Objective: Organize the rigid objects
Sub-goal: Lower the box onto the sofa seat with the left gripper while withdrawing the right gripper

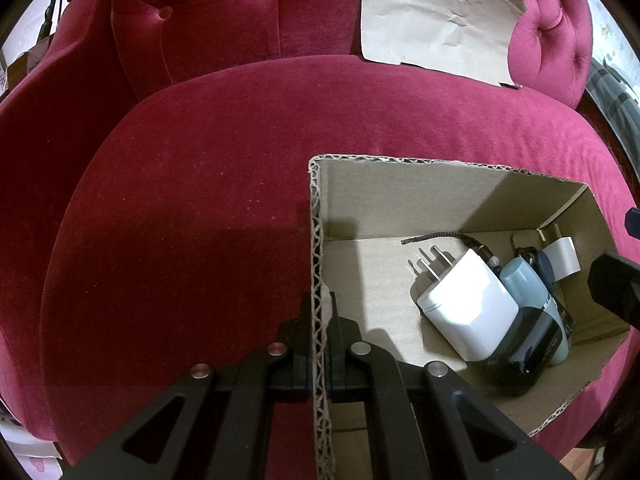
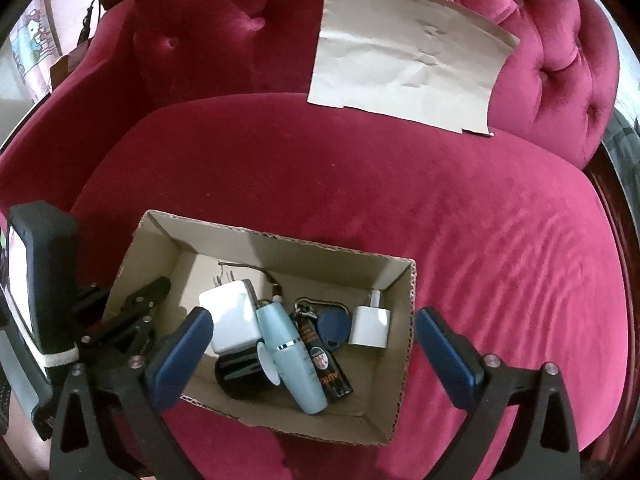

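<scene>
Left tongs [image 1: 320, 320] are pinching the left wall of the cardboard box [image 1: 420, 184], one finger inside and one outside, jaws fully closed on the corrugated edge. Right tongs [image 2: 314, 350] are hanging above the box's right half, jaws spread wide and gripping nothing; no earlier frame, so nothing further noted on them.

Box is sitting on the red sofa seat [image 2: 400, 184], toward its front edge. A creased paper sheet [image 2: 404, 52] is leaning against the sofa back, well apart from the box.

Contents, all piled at the box's right end:
- large white plug adapter [image 2: 232, 316], prongs pointing to the far wall
- pale blue bottle [image 2: 288, 356] lying across a black round object [image 2: 240, 376]
- dark narrow packet with orange lettering [image 2: 328, 368]
- blue key fob [image 2: 334, 326] on a ring
- small white charger cube [image 2: 370, 326], nearest the right wall

Handling judgement: items are looking light, hard and smooth. The bottle is likely to roll or slip, so grip across its middle. The cube offers flat parallel faces, the easiest hold. The box wall is thin card and may be buckling if squeezed or pulled hard.
</scene>
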Available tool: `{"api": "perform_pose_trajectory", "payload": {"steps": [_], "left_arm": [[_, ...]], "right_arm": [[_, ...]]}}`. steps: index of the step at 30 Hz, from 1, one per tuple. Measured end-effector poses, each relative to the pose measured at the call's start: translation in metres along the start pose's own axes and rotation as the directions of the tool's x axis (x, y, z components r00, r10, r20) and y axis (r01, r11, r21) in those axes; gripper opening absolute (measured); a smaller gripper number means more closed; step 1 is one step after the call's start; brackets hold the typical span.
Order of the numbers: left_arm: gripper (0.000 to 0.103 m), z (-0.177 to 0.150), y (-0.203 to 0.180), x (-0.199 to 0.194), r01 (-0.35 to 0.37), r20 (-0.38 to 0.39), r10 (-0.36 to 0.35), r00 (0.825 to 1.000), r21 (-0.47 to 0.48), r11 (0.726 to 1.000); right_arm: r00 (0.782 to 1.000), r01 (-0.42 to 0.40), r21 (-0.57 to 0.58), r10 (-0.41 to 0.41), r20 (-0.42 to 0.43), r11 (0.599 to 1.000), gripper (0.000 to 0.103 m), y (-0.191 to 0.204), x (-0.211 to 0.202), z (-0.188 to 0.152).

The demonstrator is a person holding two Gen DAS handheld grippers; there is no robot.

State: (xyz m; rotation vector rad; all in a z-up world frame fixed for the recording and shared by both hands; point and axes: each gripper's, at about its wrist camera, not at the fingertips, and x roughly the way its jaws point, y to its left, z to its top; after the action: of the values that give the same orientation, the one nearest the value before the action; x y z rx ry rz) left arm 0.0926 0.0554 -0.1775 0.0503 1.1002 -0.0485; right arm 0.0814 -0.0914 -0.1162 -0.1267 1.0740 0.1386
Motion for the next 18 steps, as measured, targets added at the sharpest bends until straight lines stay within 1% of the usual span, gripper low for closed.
{"api": "perform_pose_trajectory", "payload": {"steps": [4,9,13,14,15,17,18], "left_arm": [[0.003,0.000,0.000,0.000,0.001,-0.003,-0.001,1.000,-0.003,1.000],[0.003,0.001,0.000,0.000,-0.001,-0.005,0.001,1.000,0.000,1.000],[0.007,0.002,0.001,-0.001,-0.009,-0.010,0.009,1.000,-0.010,1.000],[0.012,0.002,0.001,-0.001,-0.007,-0.014,0.007,1.000,-0.010,1.000],[0.017,0.002,0.001,-0.001,-0.022,-0.014,0.022,1.000,-0.007,1.000],[0.041,0.002,0.003,-0.003,-0.050,-0.011,0.049,0.999,-0.007,0.999],[0.046,0.002,0.006,-0.003,-0.050,-0.012,0.050,0.999,-0.017,0.999]], "right_arm": [[1.000,0.020,0.017,-0.021,0.015,1.000,0.103,-0.004,-0.004,-0.001],[1.000,0.013,0.033,-0.014,0.016,0.999,0.103,-0.008,-0.006,-0.003],[1.000,0.011,0.031,-0.011,0.021,0.999,0.103,-0.008,-0.009,-0.003],[1.000,0.009,0.032,-0.009,0.018,0.999,0.103,-0.008,-0.009,-0.003],[1.000,0.010,0.032,-0.011,0.017,0.999,0.103,-0.008,-0.008,-0.003],[1.000,0.005,0.037,-0.006,0.015,0.999,0.103,-0.007,-0.011,-0.004],[1.000,0.004,0.038,-0.005,0.015,0.999,0.103,-0.007,-0.012,-0.004]]}}
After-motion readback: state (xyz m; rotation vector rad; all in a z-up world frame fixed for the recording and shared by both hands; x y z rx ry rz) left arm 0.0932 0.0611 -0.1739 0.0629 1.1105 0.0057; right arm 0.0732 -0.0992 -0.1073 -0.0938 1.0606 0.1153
